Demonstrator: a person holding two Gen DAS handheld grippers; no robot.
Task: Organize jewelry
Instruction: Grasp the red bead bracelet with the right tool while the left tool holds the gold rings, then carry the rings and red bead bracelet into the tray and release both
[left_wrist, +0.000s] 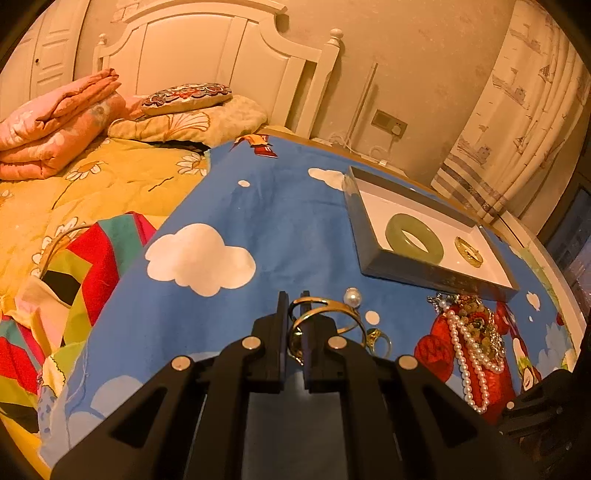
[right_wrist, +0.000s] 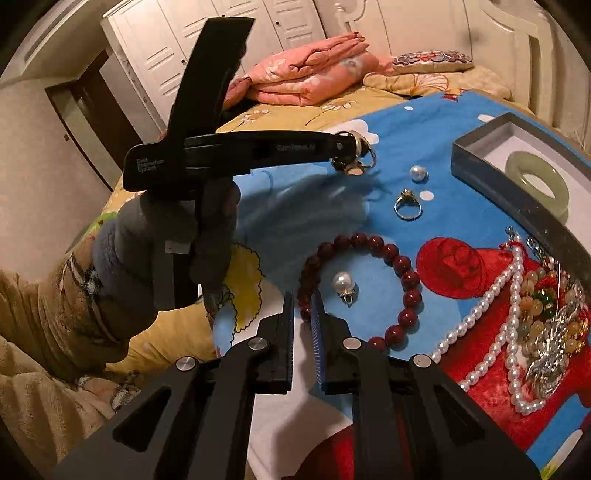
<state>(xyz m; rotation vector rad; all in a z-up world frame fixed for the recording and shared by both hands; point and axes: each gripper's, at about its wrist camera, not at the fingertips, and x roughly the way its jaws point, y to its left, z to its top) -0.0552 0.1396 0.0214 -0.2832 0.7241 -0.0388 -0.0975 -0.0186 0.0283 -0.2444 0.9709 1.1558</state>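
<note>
A: While the left gripper (left_wrist: 295, 306) hangs over the blue sheet (left_wrist: 258, 221), what sits between its fingers?

B: A gold bangle (left_wrist: 327, 321), pinched by its near rim, jaws closed on it. From the right wrist view the same bangle (right_wrist: 354, 153) is off the sheet, held in the air at the gripper's tip.

A: And the right gripper (right_wrist: 302, 302)?

B: Jaws nearly together, only a thin gap, nothing in them. It hovers at the near-left edge of a red bead bracelet (right_wrist: 369, 280), which lies flat on the sheet with a pearl pendant (right_wrist: 344, 284) inside its loop.

A: The rest of the jewelry?

B: A loose pearl (right_wrist: 418, 172) and a gold ring (right_wrist: 407, 206) lie just beyond the bracelet. A pearl necklace (right_wrist: 491, 317) sits tangled in a pile to the right, near the tray.

A: What's in the tray (left_wrist: 436, 275)?

B: A jade bangle (left_wrist: 413, 238) and, beside it, a smaller yellow ring (left_wrist: 468, 252).
</note>
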